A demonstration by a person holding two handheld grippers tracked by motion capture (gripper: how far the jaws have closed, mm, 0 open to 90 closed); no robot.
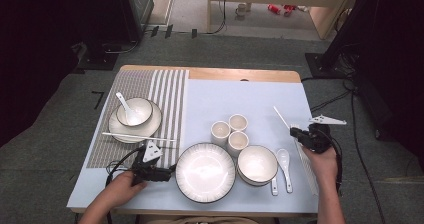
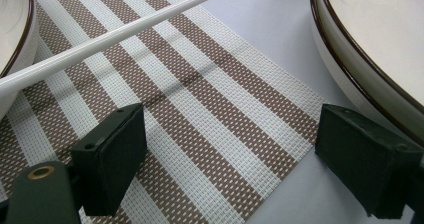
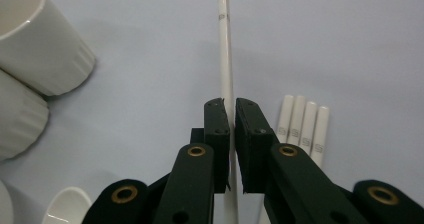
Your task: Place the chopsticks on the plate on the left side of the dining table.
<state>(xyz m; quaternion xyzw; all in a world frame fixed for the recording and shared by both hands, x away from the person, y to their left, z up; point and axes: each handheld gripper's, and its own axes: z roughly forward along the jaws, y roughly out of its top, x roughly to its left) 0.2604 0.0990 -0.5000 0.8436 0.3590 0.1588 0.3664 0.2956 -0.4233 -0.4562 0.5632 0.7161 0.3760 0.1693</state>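
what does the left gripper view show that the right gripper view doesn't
Left gripper view: a striped placemat, a white chopstick resting on a plate's rim at far left, the big plate, and the left gripper with jaws wide apart, nothing between them.
Right gripper view: the right gripper shut on a chopstick, four more chopsticks, white cups.
Both: the pale blue table cover.
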